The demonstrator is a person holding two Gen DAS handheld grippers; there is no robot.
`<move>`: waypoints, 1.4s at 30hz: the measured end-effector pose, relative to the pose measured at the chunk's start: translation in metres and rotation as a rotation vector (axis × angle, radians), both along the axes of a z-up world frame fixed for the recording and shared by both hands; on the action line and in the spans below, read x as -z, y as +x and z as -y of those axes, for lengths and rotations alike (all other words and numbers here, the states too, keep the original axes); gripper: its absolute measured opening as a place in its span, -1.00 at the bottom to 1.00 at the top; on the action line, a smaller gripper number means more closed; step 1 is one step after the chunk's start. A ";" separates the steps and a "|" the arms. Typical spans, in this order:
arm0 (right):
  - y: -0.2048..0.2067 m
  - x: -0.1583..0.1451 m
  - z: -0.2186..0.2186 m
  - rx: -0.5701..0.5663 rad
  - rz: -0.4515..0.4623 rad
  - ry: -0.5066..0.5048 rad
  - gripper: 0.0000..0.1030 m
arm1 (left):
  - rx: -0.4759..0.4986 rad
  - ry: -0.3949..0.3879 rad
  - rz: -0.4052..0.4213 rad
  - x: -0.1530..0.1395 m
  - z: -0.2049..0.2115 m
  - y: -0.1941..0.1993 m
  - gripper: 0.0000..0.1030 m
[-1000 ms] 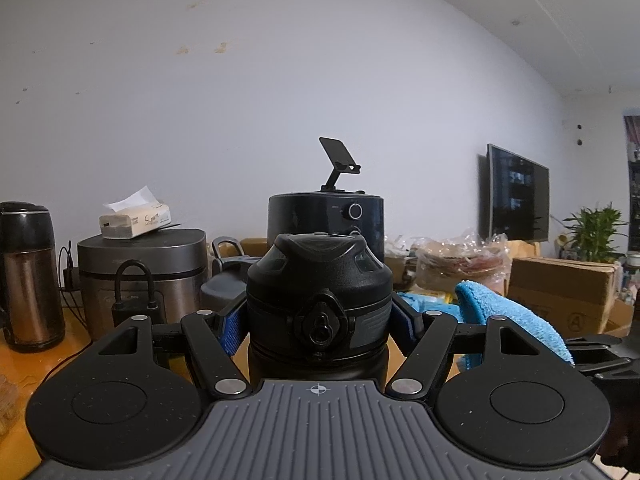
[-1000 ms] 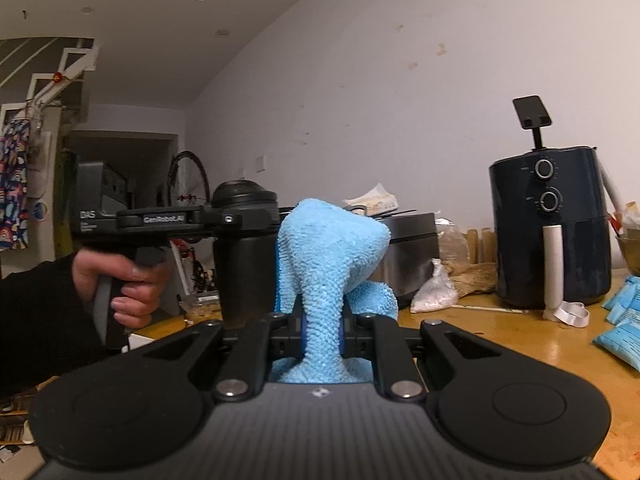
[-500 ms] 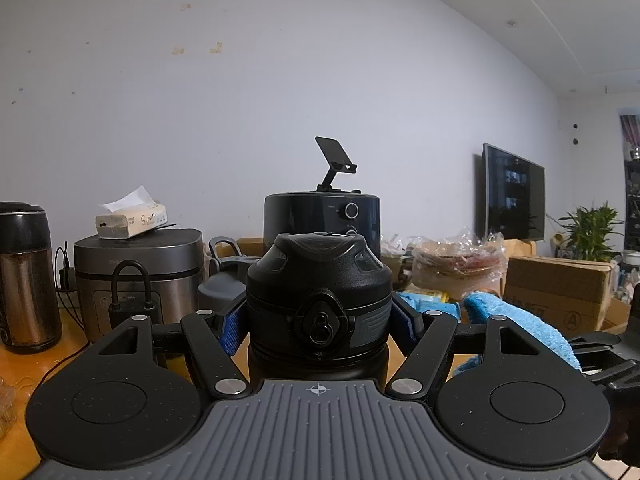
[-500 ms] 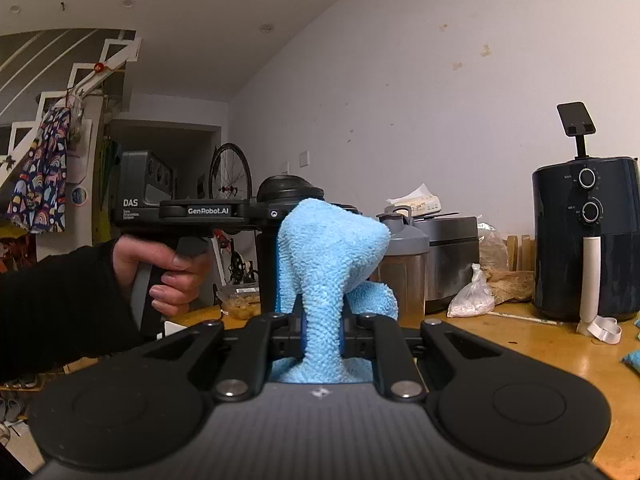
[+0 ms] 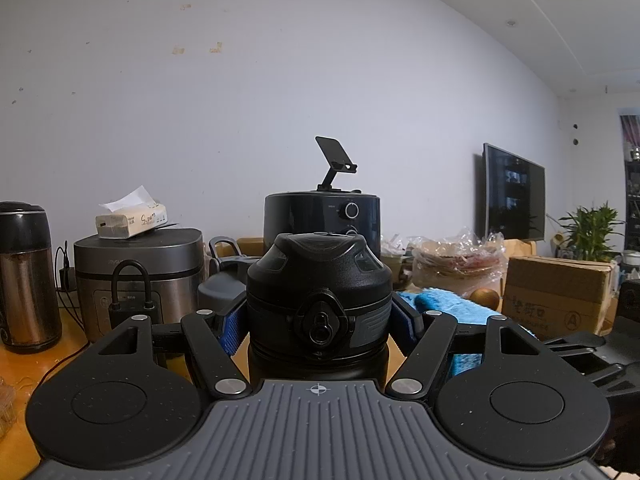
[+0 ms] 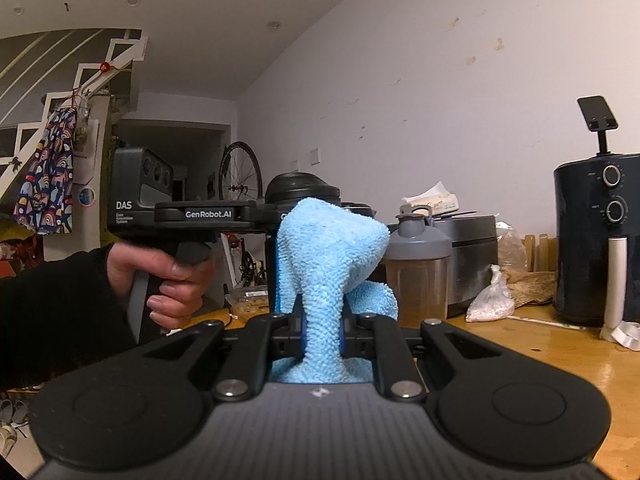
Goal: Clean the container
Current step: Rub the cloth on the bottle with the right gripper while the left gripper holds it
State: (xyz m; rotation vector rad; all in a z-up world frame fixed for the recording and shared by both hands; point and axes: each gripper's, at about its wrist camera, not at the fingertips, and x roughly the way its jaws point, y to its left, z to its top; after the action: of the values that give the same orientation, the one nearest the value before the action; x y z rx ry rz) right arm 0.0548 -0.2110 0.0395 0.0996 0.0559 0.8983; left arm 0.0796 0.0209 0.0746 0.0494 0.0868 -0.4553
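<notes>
My left gripper (image 5: 319, 320) is shut on a black bottle (image 5: 319, 280) with a locking flip lid, held upright above the wooden table (image 5: 24, 364). The bottle's lid (image 6: 302, 188) also shows in the right wrist view, behind the cloth. My right gripper (image 6: 323, 328) is shut on a light blue microfibre cloth (image 6: 324, 256), which stands up between the jaws and rests against the bottle's side. The cloth (image 5: 448, 304) shows at the bottle's right in the left wrist view.
On the table stand a grey shaker bottle (image 6: 416, 264), a rice cooker (image 5: 138, 268) with a tissue pack on top, a dark air fryer (image 6: 596, 240), a steel thermos (image 5: 24, 276), plastic bags and a cardboard box (image 5: 556, 296).
The right gripper with the cloth has swung left and closer to the bottle; the cloth now sits lower beside the bottle. Both grips are unchanged.
</notes>
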 end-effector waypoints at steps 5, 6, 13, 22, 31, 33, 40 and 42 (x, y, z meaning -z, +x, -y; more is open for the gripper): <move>0.008 0.001 -0.011 -0.018 -0.013 -0.004 -0.89 | 0.000 0.001 0.001 0.001 -0.001 -0.001 0.32; 0.010 0.001 -0.013 -0.018 -0.015 -0.007 -0.89 | -0.001 0.001 0.001 0.001 0.000 -0.001 0.32; 0.021 0.001 -0.029 -0.020 -0.037 -0.023 -0.88 | -0.001 0.003 0.000 0.001 0.001 -0.002 0.32; 0.027 -0.005 -0.047 0.018 -0.045 -0.050 -0.85 | -0.003 0.006 -0.007 0.000 0.000 -0.002 0.32; 0.024 -0.006 -0.056 0.053 -0.053 -0.098 -0.84 | -0.010 0.011 -0.005 0.001 0.000 -0.003 0.32; 0.025 -0.005 -0.057 0.058 -0.059 -0.116 -0.84 | -0.010 0.011 -0.005 0.001 0.000 -0.003 0.32; 0.026 0.004 -0.063 0.079 -0.090 -0.195 -0.85 | -0.010 0.011 -0.005 0.001 0.000 -0.003 0.32; 0.028 0.008 -0.066 0.084 -0.106 -0.218 -0.85 | -0.010 0.011 -0.005 0.001 0.000 -0.003 0.32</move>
State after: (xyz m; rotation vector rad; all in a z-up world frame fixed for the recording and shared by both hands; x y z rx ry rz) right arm 0.0824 -0.1453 0.0310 -0.0538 0.2459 0.7974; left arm 0.0770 0.0209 0.0732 0.0586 0.0942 -0.4449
